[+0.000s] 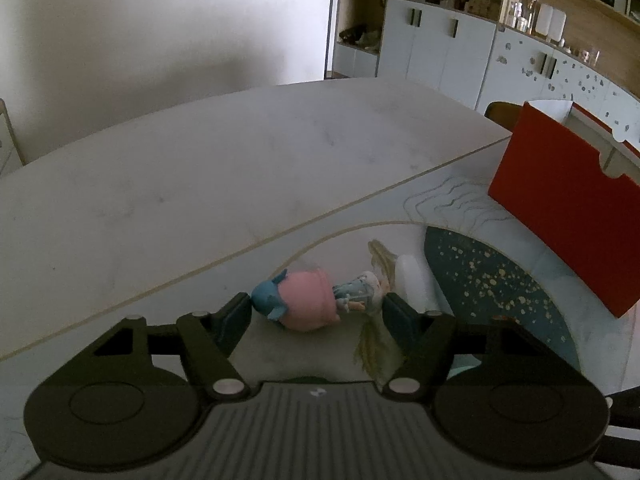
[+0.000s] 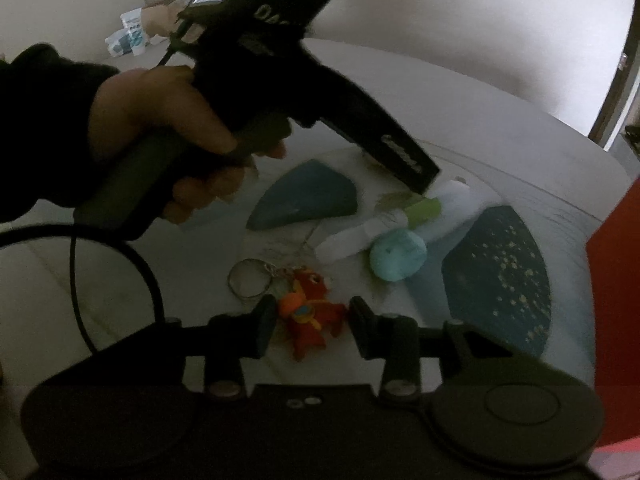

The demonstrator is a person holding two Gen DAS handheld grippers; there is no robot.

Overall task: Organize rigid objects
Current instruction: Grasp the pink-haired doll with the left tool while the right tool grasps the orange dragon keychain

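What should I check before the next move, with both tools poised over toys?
1. Left tool open around the doll: ok.
2. Doll lying on its side between the fingers, not gripped: ok.
3. Right tool open around the red keychain: ok.
4. Keychain ring outside the fingers: ok.
5. Red box open at the top: cannot tell.
6. Fingers touching the mat: cannot tell.
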